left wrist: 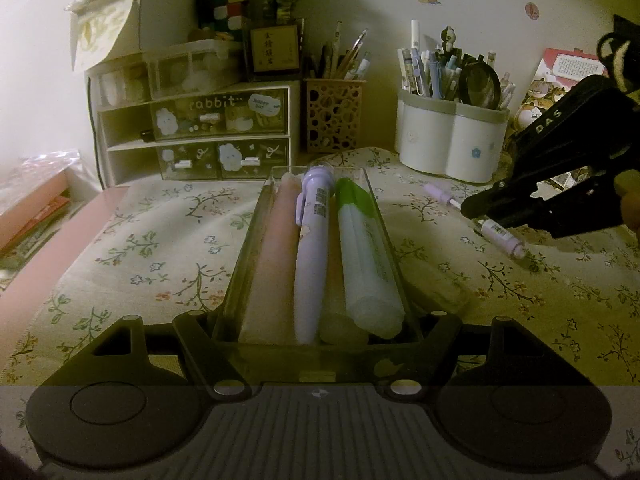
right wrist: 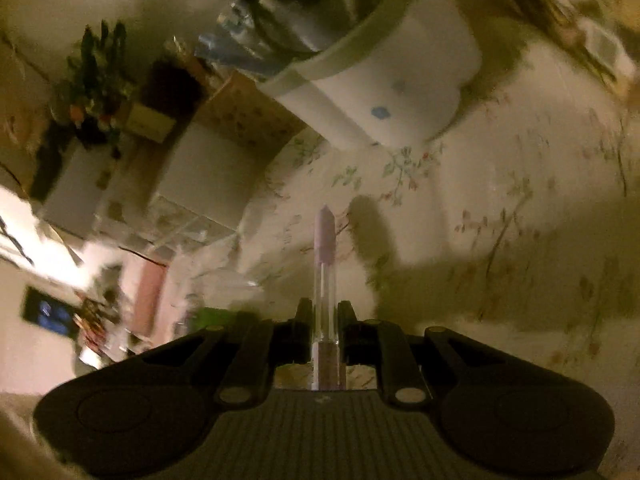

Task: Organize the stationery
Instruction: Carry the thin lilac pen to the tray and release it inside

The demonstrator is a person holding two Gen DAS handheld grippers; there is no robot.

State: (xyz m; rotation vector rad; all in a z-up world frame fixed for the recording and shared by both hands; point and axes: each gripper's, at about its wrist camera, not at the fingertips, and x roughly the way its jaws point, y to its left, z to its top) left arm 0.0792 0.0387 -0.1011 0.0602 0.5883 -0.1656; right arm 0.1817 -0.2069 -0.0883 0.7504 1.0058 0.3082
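Note:
My left gripper (left wrist: 318,320) is shut on the near end of a clear rectangular tray (left wrist: 256,240), one finger on each side wall. In the tray lie a pink pen (left wrist: 276,240), a lilac pen (left wrist: 314,248) and a white marker with a green cap (left wrist: 364,256). At the right, my right gripper (left wrist: 480,208) is just above the floral cloth and shut on a slim lilac pen (left wrist: 502,235). The blurred, tilted right wrist view shows that lilac pen (right wrist: 326,264) pointing straight forward from between the pads of the right gripper (right wrist: 325,314).
A white flower-shaped pen holder (left wrist: 452,144) full of pens stands at the back right. A brown lattice pen cup (left wrist: 334,116) and a drawer organiser (left wrist: 196,132) stand behind the tray. Books (left wrist: 32,212) lie at the left. A floral cloth (left wrist: 160,248) covers the table.

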